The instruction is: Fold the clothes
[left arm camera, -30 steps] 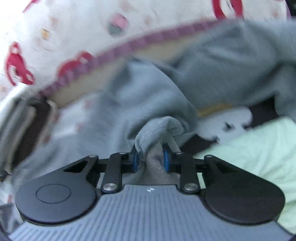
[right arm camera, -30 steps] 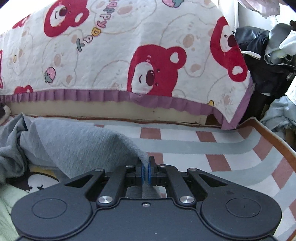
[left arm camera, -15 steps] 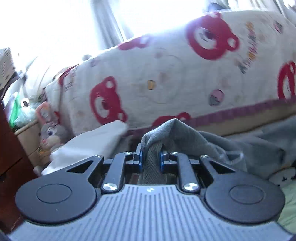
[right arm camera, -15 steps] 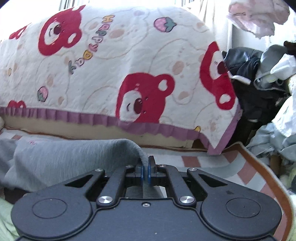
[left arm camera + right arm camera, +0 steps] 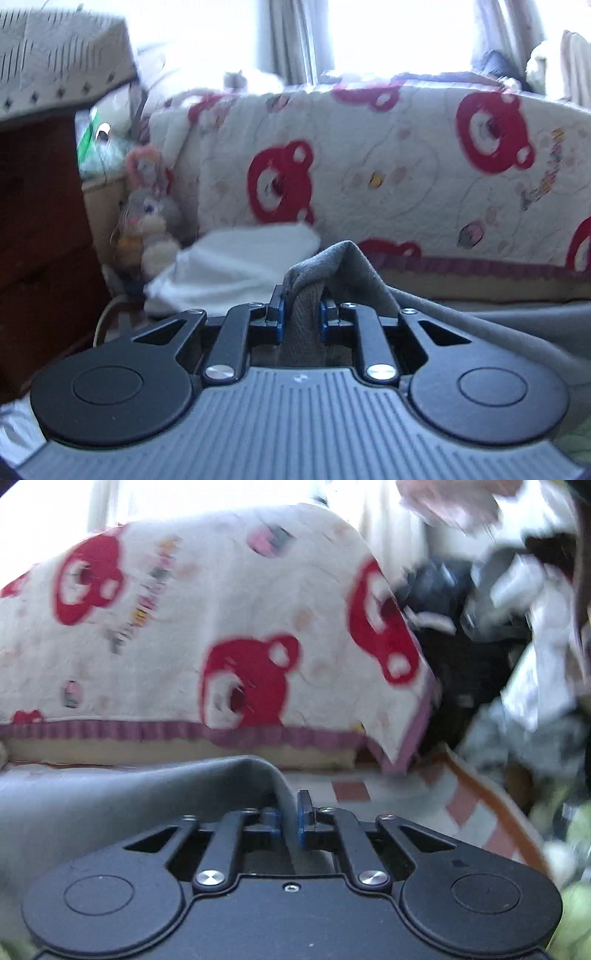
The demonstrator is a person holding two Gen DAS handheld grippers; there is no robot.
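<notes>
— What have you got in each hand right now?

— My left hand-held gripper (image 5: pixel 301 314) is pinched nearly closed on a bunched fold of the grey garment (image 5: pixel 351 273); the cloth peaks above the pads and drapes away to the right. I hold it there to keep that corner up while the rest hangs.

— And the right one?

— My right hand-held gripper (image 5: pixel 289 818) is opening. A thin edge of the same grey garment (image 5: pixel 147 794) lies between the jaws, hugging the left pad, with a gap showing by the right pad, so I judge it is being let go.

— Where is the garment overall?

— Stretched between the two, in front of the bear-print bedspread (image 5: pixel 221 627), above the striped rug (image 5: pixel 461 812).

— Risk?

— With one side freed, the cloth may slump and spoil the fold.
</notes>
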